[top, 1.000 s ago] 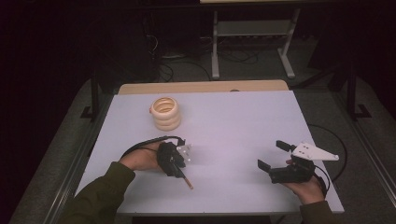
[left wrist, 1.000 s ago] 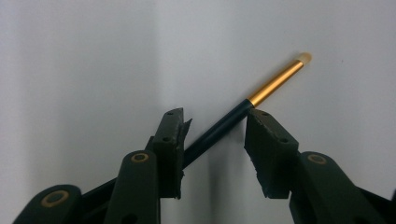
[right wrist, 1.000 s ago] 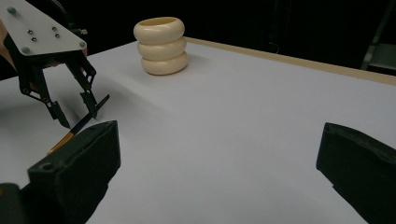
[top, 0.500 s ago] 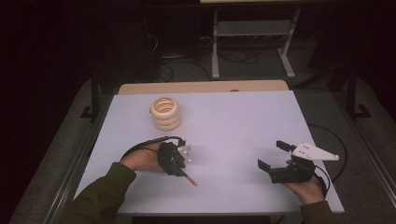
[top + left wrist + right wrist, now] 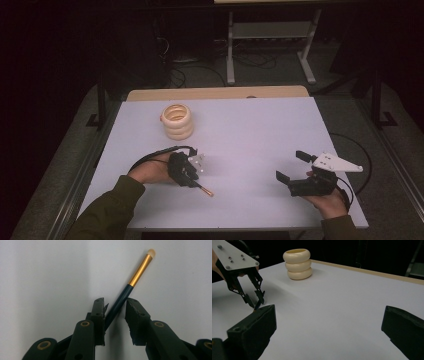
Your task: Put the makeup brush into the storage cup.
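**Brush between the left jaws, ringed vase standing apart**

Where the left gripper (image 5: 115, 312) tips down onto the white table (image 5: 260, 130), jaws set narrowly apart around the dark handle of a makeup brush (image 5: 132, 283). Handle touching the inner edge of one jaw in the left gripper view, a sliver of table visible between it and the other jaw; not clamped from both sides. Brush lying flat on the table, running diagonally away from the jaws: dark handle, then a gold ferrule, then a small pale rounded tip at the far end. In the high view, same gripper (image 5: 192, 175) near the front left of the table, held in the left hand (image 5: 152, 171) with an olive sleeve behind it, brush (image 5: 201, 189) poking out toward the front edge, grey plate on top, cable looping back over the hand.

Seen from the right gripper view, left gripper (image 5: 254, 300) pointing down at the table, its tips close together at the surface.

Right gripper (image 5: 295, 167) well apart at the front right, held in the right hand (image 5: 327, 202) just above the table, jaws spread wide and holding nothing.

Farther back on the left, a cream vase of three stacked rings (image 5: 176, 121), upright, open at the top, well apart from both grippers; likewise at the rear in the right gripper view (image 5: 297, 263).

Beyond the table's wooden far edge, dark floor, cables and a metal stand (image 5: 267, 37).
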Motion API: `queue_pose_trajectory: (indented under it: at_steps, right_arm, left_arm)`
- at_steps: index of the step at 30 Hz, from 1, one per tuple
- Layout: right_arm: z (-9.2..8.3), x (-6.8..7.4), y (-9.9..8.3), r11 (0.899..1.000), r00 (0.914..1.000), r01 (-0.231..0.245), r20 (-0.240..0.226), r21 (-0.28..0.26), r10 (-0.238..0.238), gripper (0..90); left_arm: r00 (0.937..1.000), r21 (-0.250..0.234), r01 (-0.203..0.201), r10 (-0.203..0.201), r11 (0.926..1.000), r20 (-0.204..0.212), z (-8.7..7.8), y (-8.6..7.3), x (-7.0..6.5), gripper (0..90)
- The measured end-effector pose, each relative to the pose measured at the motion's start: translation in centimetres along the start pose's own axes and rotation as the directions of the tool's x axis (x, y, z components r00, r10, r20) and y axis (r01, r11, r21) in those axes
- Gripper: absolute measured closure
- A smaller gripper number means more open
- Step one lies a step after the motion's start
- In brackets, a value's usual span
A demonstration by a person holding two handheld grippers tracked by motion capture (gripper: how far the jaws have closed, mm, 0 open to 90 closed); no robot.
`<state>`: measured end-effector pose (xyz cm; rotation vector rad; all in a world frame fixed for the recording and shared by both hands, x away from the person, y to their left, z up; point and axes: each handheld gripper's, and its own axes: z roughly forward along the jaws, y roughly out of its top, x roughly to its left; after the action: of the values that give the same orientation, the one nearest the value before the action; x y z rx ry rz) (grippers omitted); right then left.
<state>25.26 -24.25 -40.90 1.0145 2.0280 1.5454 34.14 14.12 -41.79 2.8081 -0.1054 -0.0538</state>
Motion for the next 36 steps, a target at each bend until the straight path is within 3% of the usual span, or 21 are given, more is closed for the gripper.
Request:
queue_pose_trajectory:
  at_steps: [7, 36]
  right_arm:
    - [0.0, 0.0, 0.0, 1.000, 1.0000, -0.003, -0.001, 0.001, 0.003, 0.0]
    - [0.0, -0.1, 0.0, 1.000, 1.0000, -0.006, 0.000, -0.004, 0.006, 0.0]
  left_arm:
    - [1.0000, 0.006, -0.002, 0.002, 1.0000, 0.002, 0.0, 0.1, 0.0, 71.3]
    - [0.9988, 0.108, -0.048, 0.049, 0.9930, 0.001, 0.2, 1.5, -0.4, 81.0]
